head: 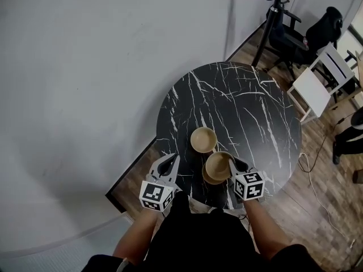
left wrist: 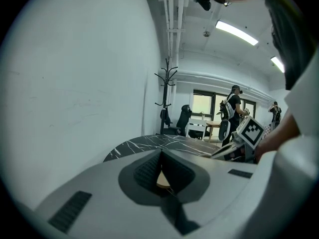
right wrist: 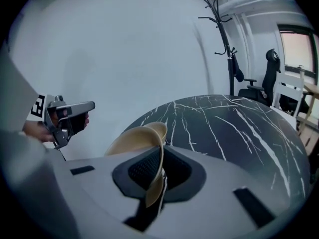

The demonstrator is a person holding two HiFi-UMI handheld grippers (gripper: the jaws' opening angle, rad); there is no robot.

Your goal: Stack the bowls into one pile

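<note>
A tan bowl (head: pixel 203 139) sits upright on the round black marble table (head: pixel 249 112). My right gripper (head: pixel 232 163) is shut on the rim of a second tan bowl (head: pixel 218 164) and holds it tilted just above the table's near edge. In the right gripper view that bowl (right wrist: pixel 132 141) stands edge-on between the pads, and the other bowl's rim (right wrist: pixel 158 128) shows just beyond it. My left gripper (head: pixel 171 158) hangs at the table's near left edge with its jaws together and nothing in them. In the left gripper view a sliver of tan bowl (left wrist: pixel 162 180) shows behind the jaws.
A grey wall runs along the table's left side. A black coat stand (head: pixel 271 21), an office chair (head: pixel 306 35) and a white chair (head: pixel 317 84) stand beyond the table on the wood floor. People (left wrist: pixel 232 111) stand by the far windows.
</note>
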